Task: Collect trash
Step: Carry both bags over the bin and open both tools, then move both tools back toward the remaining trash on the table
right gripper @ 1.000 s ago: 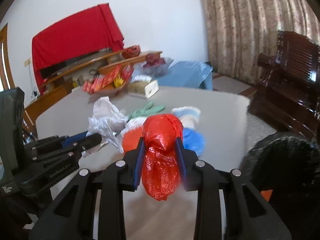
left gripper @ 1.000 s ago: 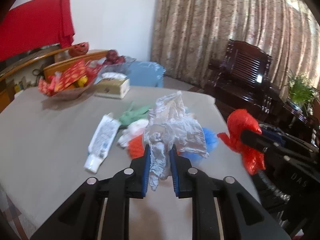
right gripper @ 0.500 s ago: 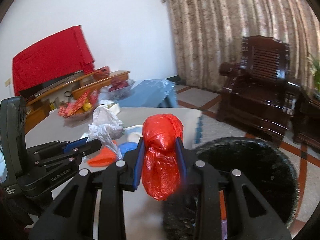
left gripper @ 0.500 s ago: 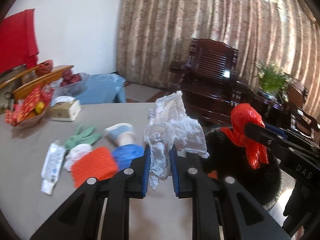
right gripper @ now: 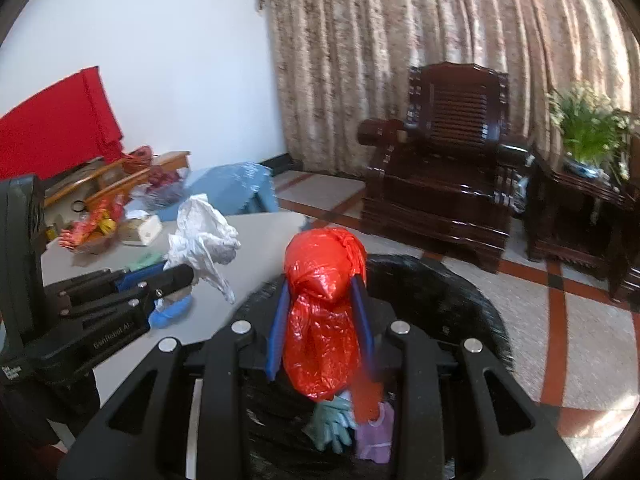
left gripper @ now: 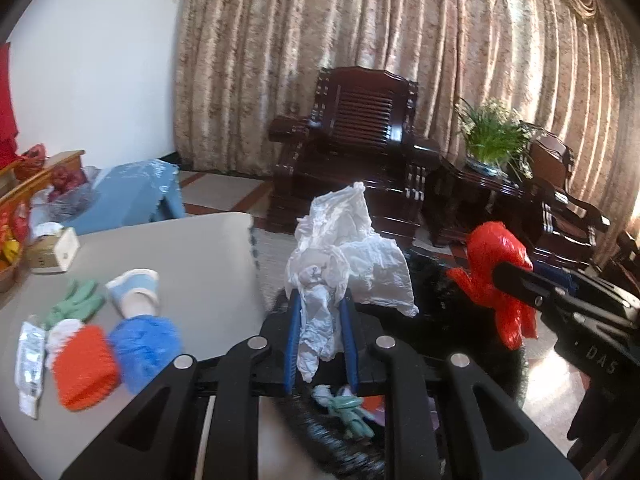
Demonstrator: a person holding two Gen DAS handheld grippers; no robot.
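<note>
My left gripper (left gripper: 319, 300) is shut on a crumpled white plastic bag (left gripper: 344, 256), held up past the table's edge. My right gripper (right gripper: 323, 284) is shut on a bunched red plastic bag (right gripper: 322, 312). Both hang over a bin lined with a black bag (right gripper: 452, 300), which holds a green glove (right gripper: 334, 420) and a purple scrap (right gripper: 378, 428). In the left wrist view the red plastic bag (left gripper: 496, 272) and right gripper (left gripper: 516, 276) are at the right. In the right wrist view the white plastic bag (right gripper: 204, 240) and left gripper (right gripper: 188, 276) are at the left.
On the grey table (left gripper: 208, 264) lie a green glove (left gripper: 74, 304), a blue-and-white slipper cover (left gripper: 134, 292), a blue puff (left gripper: 146, 344), an orange pad (left gripper: 84, 368) and a white tube (left gripper: 28, 364). A tissue box (left gripper: 54, 250) sits behind. Dark wooden armchairs (left gripper: 356, 160) and a potted plant (left gripper: 496, 136) stand beyond.
Both grippers swung right, away from the table, carrying their bags. The table's trash slid to the left of view and the black-lined bin came underneath.
</note>
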